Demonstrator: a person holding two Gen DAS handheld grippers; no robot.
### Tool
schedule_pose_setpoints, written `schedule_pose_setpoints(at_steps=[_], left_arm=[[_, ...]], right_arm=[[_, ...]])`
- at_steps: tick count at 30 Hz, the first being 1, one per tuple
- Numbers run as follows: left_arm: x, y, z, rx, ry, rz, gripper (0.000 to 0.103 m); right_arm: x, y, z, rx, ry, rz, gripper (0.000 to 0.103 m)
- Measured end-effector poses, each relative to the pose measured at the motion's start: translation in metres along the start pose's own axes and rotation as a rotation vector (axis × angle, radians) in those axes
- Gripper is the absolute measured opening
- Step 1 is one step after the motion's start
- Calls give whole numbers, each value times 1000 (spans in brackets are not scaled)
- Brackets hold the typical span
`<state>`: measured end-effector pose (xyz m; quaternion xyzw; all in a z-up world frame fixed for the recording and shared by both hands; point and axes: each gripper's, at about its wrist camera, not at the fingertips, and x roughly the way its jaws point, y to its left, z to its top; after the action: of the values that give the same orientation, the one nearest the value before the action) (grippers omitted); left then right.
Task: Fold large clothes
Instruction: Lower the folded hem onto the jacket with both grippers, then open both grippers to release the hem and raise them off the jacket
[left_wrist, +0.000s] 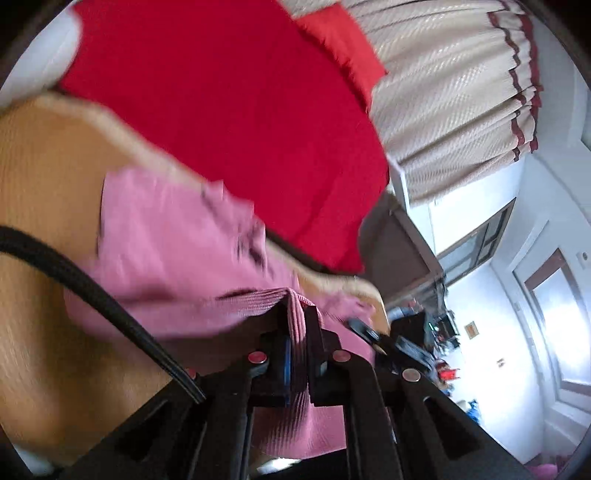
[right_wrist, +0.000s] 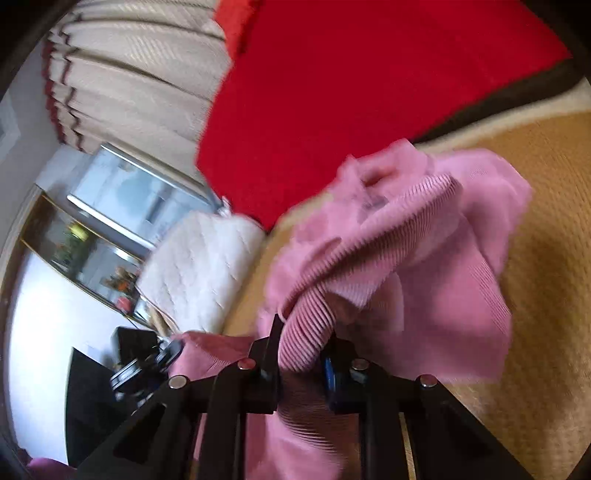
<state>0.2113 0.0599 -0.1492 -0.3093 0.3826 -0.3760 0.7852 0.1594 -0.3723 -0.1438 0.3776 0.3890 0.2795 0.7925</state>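
A pink knitted garment (left_wrist: 173, 251) with ribbed hems is lifted off an orange-tan cover (left_wrist: 44, 177). My left gripper (left_wrist: 297, 306) is shut on a ribbed edge of it, the fabric pinched between the two black fingers. In the right wrist view the same pink garment (right_wrist: 436, 258) hangs crumpled, and my right gripper (right_wrist: 304, 332) is shut on a thick ribbed band of it. Each view shows the other gripper at its side: the right gripper (left_wrist: 369, 332) in the left wrist view, the left gripper (right_wrist: 155, 358) in the right one. Both pictures are blurred.
A red blanket (left_wrist: 236, 110) lies beyond the orange-tan cover (right_wrist: 546, 332). Beige curtains (left_wrist: 450, 92) with dark red trim hang behind. A white quilted cushion (right_wrist: 199, 266) sits beside the cover. A black cable (left_wrist: 85, 288) crosses the left wrist view.
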Motion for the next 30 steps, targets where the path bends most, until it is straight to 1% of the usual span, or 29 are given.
schedule_pose_setpoints(at_steps=[1, 3, 4, 5, 6, 7, 8, 9, 10, 11, 12, 13, 14, 15, 16, 17, 18, 19, 20, 21, 22, 23, 24, 25, 26, 27, 28, 29, 30], left_arm=[[1, 2, 21, 13, -27, 2, 6], [4, 7, 57, 8, -76, 14, 6], [12, 16, 84, 6, -97, 21, 7], [19, 23, 98, 6, -110, 37, 11], [32, 39, 119, -17, -128, 83, 12], [41, 52, 127, -55, -141, 117, 17], [47, 68, 133, -105, -169, 148, 35], [49, 85, 136, -160, -212, 170, 60], [47, 104, 134, -220, -281, 180, 68], [43, 116, 129, -259, -348, 180, 71], [38, 129, 118, -288, -416, 183, 72], [37, 135, 114, -293, -424, 211, 72], [39, 138, 112, -298, -397, 267, 72], [43, 135, 112, -291, -368, 282, 72], [48, 128, 113, -260, -341, 279, 72], [49, 121, 112, -226, -337, 286, 72], [50, 111, 110, -188, -340, 307, 72], [52, 99, 105, -145, -334, 320, 73], [55, 91, 101, -115, -318, 322, 74], [64, 81, 99, -79, -286, 337, 77], [69, 77, 96, -50, -252, 368, 77], [78, 72, 92, -11, -205, 424, 78], [87, 70, 88, 22, -159, 477, 78], [100, 69, 83, 50, -111, 539, 78], [113, 72, 78, 65, -56, 609, 78], [124, 79, 71, 69, 9, 690, 78], [126, 86, 64, 73, 44, 742, 78], [132, 92, 60, 81, 68, 796, 78], [134, 96, 56, 87, 78, 830, 78]], right_arm=[[-3, 3, 11, 13, -47, 27, 19], [-5, 2, 28, 42, -110, 38, 18], [-6, -3, 40, 70, -154, 38, 19], [-4, -10, 50, 106, -181, 43, 23], [-1, -22, 63, 160, -211, 60, 24], [3, -36, 75, 210, -240, 69, 30], [4, -44, 81, 233, -256, 61, 42], [6, -55, 86, 262, -285, 43, 52], [4, -67, 87, 290, -335, 19, 78], [-2, -78, 85, 320, -394, -7, 91], [-7, -85, 84, 336, -424, -15, 92], [-15, -94, 82, 353, -454, -16, 92], [-18, -98, 83, 355, -455, -37, 92], [-21, -99, 85, 344, -444, -77, 92], [-20, -97, 86, 303, -422, -122, 92], [-16, -93, 86, 280, -412, -130, 91], [-10, -88, 85, 247, -380, -147, 91], [-1, -81, 84, 211, -339, -152, 87], [8, -73, 85, 185, -315, -146, 76], [18, -63, 85, 138, -268, -149, 71], [31, -52, 85, 83, -212, -177, 65], [42, -45, 84, 41, -171, -198, 53], [55, -41, 83, 7, -131, -221, 46], [70, -44, 83, -5, -82, -280, 41], [77, -51, 81, 1, -65, -337, 41], [81, -66, 82, 20, -81, -444, 41], [81, -77, 84, 41, -99, -524, 35], [77, -89, 86, 77, -117, -580, 22], [69, -100, 87, 130, -138, -565, 22]])
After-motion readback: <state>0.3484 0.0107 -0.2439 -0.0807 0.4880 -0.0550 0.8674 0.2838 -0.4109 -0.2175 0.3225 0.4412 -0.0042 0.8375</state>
